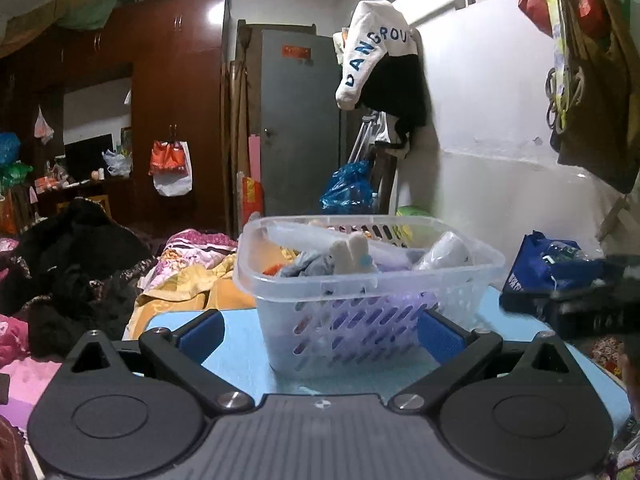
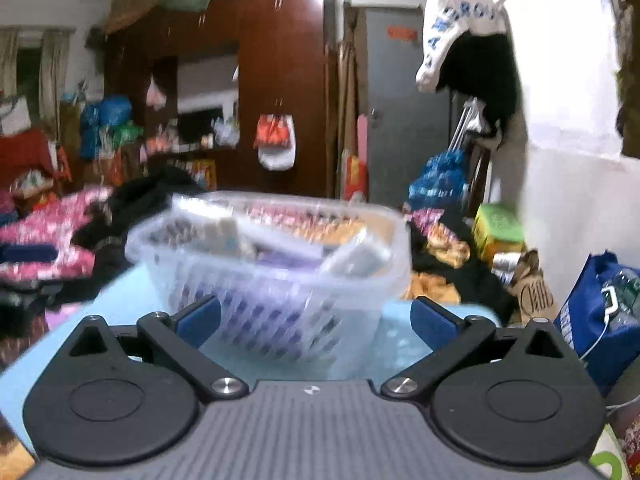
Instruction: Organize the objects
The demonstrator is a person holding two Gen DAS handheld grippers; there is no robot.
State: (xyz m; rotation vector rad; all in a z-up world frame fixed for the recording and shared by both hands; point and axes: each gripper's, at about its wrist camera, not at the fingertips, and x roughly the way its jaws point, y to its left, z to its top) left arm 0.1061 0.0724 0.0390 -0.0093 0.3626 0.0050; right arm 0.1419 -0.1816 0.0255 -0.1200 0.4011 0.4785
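A clear plastic basket (image 1: 304, 284) with slotted sides stands on a light blue table (image 1: 240, 360). It holds several items: a grey cloth (image 1: 308, 266), a pale soft toy (image 1: 354, 254) and a wrapped white object (image 1: 444, 254). My left gripper (image 1: 322, 332) is open just in front of the basket with nothing between its blue pads (image 1: 202, 334). In the right wrist view the same basket (image 2: 256, 276) looks blurred, left of centre. My right gripper (image 2: 316, 322) is also open and empty, close to the basket's near wall.
A blue bag (image 1: 548, 268) lies on the table's right side; the other gripper's dark body (image 1: 600, 304) reaches in there. A bed piled with black clothes (image 1: 72, 264) and floral bedding (image 1: 192, 252) lies left. A wardrobe (image 1: 176, 100), grey door (image 1: 300, 120) and hanging clothes (image 1: 380, 64) stand behind.
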